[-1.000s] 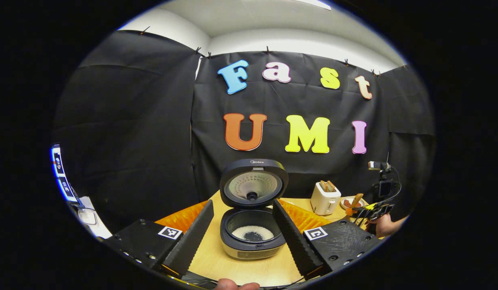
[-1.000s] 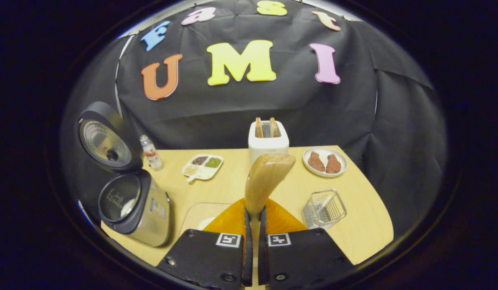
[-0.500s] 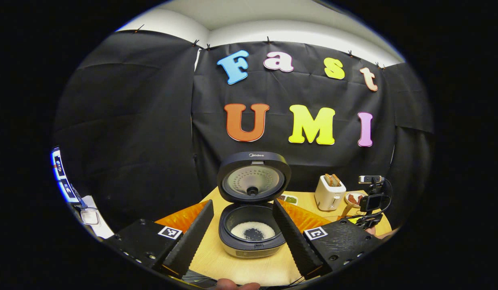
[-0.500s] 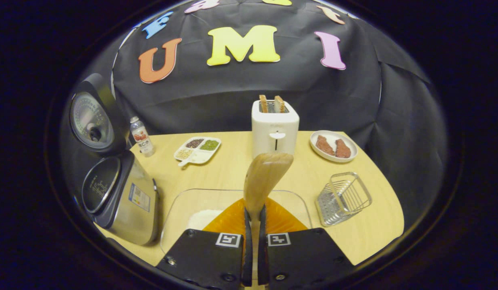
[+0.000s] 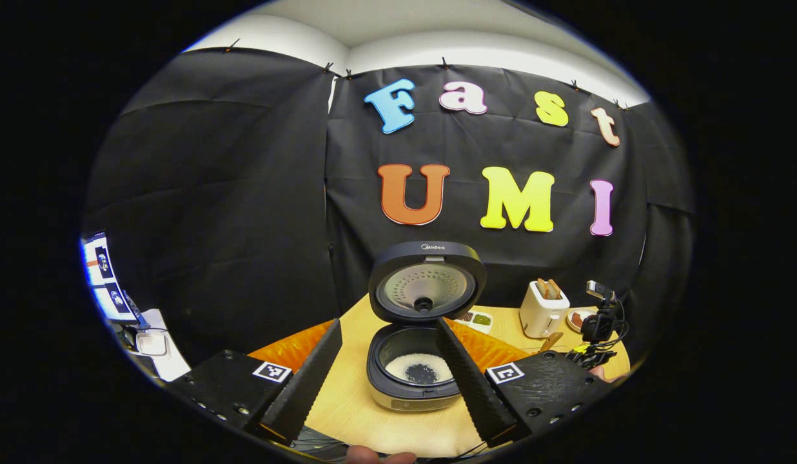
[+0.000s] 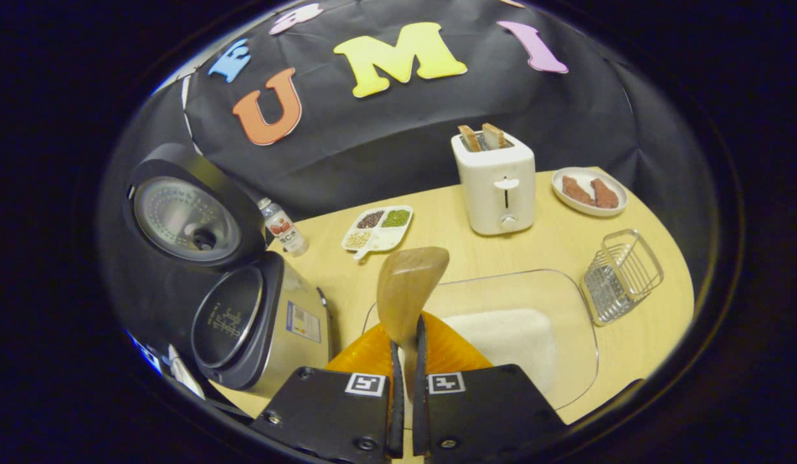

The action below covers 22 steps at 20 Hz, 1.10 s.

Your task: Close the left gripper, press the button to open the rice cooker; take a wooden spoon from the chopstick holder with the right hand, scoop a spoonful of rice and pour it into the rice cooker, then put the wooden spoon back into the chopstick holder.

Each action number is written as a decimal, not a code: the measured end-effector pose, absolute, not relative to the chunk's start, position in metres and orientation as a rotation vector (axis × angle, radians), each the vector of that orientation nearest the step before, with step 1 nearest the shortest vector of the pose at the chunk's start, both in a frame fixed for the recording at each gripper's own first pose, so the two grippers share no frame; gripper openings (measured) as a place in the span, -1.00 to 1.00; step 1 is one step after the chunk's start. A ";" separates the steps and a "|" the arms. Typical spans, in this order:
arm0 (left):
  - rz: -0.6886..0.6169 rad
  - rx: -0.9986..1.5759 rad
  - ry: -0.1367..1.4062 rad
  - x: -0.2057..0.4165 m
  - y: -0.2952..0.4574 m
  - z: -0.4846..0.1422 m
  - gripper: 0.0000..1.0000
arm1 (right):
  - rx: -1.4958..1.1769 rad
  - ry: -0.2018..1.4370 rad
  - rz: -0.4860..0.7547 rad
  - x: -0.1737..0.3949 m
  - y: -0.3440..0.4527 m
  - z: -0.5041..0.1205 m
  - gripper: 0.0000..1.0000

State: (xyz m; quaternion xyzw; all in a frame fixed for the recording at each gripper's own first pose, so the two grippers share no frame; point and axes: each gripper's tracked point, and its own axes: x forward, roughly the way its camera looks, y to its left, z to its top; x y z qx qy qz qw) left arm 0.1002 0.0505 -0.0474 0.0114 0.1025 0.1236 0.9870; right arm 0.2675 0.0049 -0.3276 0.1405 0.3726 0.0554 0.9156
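Your right gripper (image 6: pixel 405 335) pinches the wooden spoon (image 6: pixel 408 287) by its handle, bowl raised over the glass dish of rice (image 6: pixel 508 338); your left gripper (image 5: pixel 389 361) hangs spread before the open rice cooker (image 5: pixel 416 377). With so thin a grip, the spoon could twist as you dig in. Carry it tilted and grains may spill onto the table (image 6: pixel 553 248) short of the pot.
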 end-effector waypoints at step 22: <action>0.115 0.009 0.158 0.111 0.016 -0.038 0.89 | 0.842 0.588 0.043 0.262 -0.098 -0.223 -0.80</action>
